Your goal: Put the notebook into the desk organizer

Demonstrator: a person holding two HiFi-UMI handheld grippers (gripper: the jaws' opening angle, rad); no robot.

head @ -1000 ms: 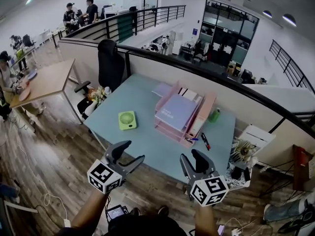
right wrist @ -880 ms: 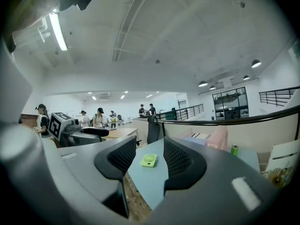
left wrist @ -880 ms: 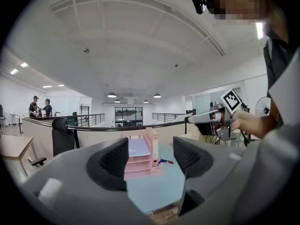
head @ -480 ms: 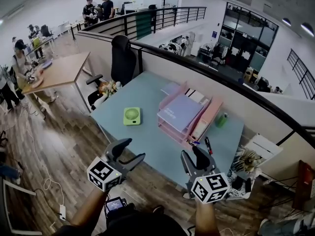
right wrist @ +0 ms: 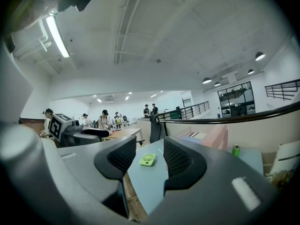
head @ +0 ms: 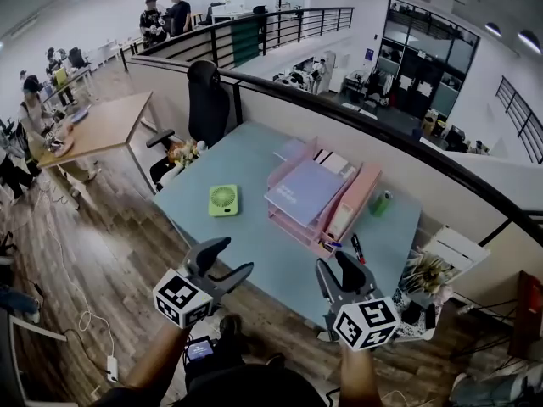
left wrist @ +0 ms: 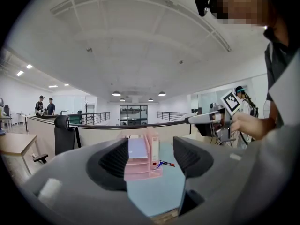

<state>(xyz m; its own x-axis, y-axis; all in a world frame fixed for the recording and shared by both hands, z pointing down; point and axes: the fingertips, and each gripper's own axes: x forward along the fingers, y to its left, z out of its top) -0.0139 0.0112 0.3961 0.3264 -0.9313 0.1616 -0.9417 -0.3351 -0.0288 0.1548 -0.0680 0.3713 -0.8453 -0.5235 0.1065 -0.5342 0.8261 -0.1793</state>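
Note:
A pink desk organizer (head: 339, 214) stands on the light blue table (head: 254, 236). A lavender notebook (head: 304, 192) lies flat on its top tray. In the left gripper view the organizer (left wrist: 140, 165) and the notebook (left wrist: 137, 147) show between the jaws, far off. My left gripper (head: 225, 259) and right gripper (head: 339, 271) hang side by side in front of the table's near edge, both open with nothing between the fingers. The same empty gap shows at the left gripper (left wrist: 150, 158) and the right gripper (right wrist: 150, 159) in their own views.
A green mini fan (head: 223, 200) lies left of the organizer. Pens (head: 355, 248) and a green can (head: 383, 202) are at its right. A black office chair (head: 206, 100) stands behind the table, a railing runs along its far side, and people stand by a wooden desk (head: 97, 130) at the left.
The head view has swung a little, so the table sits slightly differently in the picture. Both grippers stay open and keep their place before the table edge.

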